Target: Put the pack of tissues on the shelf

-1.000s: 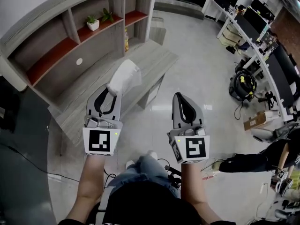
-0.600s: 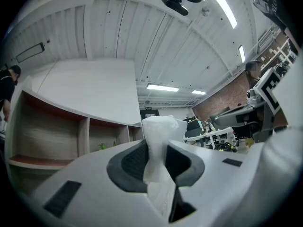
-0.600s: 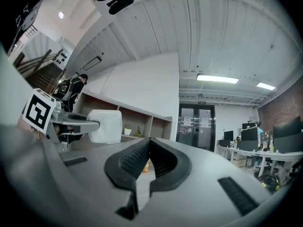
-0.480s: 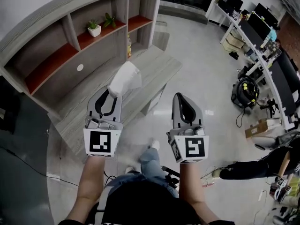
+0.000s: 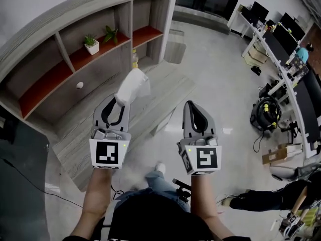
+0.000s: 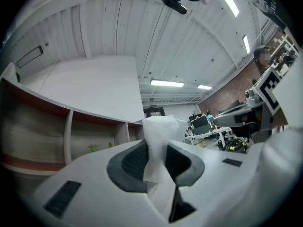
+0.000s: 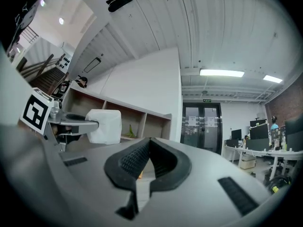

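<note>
Head view has the left gripper [image 5: 119,98] out in front with the pack of tissues [image 5: 133,86] pinched at its tip. The pack is up in the air over the floor, short of the shelf [image 5: 75,59] and pointing toward its right end, so nothing but the gripper is carrying it. In the left gripper view the fingers [image 6: 132,162] are closed down narrow on the lower end of the pack [image 6: 158,145], and the white wrapper is squeezed in where the pads bite. Most of the pack sticks out past the tips. The right gripper [image 5: 189,104] sits alongside with its fingers [image 7: 137,157] pressed together and nothing in them. Going by that dent, the pack looks soft and very light, with no stiffness of its own, so it probably flops around the pinch point rather than holding a line. The wrapper looks smooth, so it could slide out if the grip loosens. It isn't fragile, so a firm squeeze should be fine. A hold nearer the middle would likely steady it more than this end grip. The potted plant [image 5: 92,45] takes up one upper bay, and the bays beside it look free.
</note>
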The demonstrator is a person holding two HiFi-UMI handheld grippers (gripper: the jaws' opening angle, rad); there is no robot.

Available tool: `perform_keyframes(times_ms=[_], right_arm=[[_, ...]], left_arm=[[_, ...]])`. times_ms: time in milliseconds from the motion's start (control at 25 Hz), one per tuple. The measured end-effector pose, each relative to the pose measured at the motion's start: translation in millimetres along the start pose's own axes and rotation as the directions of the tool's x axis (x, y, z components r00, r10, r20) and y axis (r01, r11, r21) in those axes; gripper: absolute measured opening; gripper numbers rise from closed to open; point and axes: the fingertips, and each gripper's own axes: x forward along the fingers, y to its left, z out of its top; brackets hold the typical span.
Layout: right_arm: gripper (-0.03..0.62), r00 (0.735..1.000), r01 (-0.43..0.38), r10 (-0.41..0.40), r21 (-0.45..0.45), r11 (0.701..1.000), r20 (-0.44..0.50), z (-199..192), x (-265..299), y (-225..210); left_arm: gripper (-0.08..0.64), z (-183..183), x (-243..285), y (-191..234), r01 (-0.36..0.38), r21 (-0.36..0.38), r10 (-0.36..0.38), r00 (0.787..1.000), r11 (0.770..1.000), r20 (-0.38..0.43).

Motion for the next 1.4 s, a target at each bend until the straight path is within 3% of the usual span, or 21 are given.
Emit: perform_keyframes(times_ms=[280,480,680,1160,1400], right_arm=[[0.015,0.999,-0.053,0.053,0.006,0.999,0.0,-15.3,55.5,-62.3],[0.015,0.996,-0.086,0.086,0.01,0.996,-0.008,-29.3,91.3,-106.5],[0.015,0.992,-0.124,0.124,-0.003,0.992,-0.021,-45.9,122.6,-137.1],[0.015,0.991,-0.126,0.127,0.039,0.991,-0.045,-70.2,143.6,-169.1],[0.015,0.992,-0.12,0.121,0.029,0.992,-0.028,-74.6,163.1,-171.2]], left_arm=[[0.092,-7.1,77.8,-4.7,-0.068,0.029,0.067,0.998,0.997,0.021],[0.092,-18.6,127.5,-14.6,-0.104,0.013,0.105,0.994,0.994,-0.039],[0.092,-26.4,167.0,-19.2,-0.144,0.031,0.145,0.989,0.989,-0.028],[0.092,-40.8,206.9,-29.6,-0.15,0.048,0.153,0.987,0.987,-0.047],[0.092,-51.0,223.1,-15.7,-0.168,0.037,0.169,0.985,0.985,-0.036]])
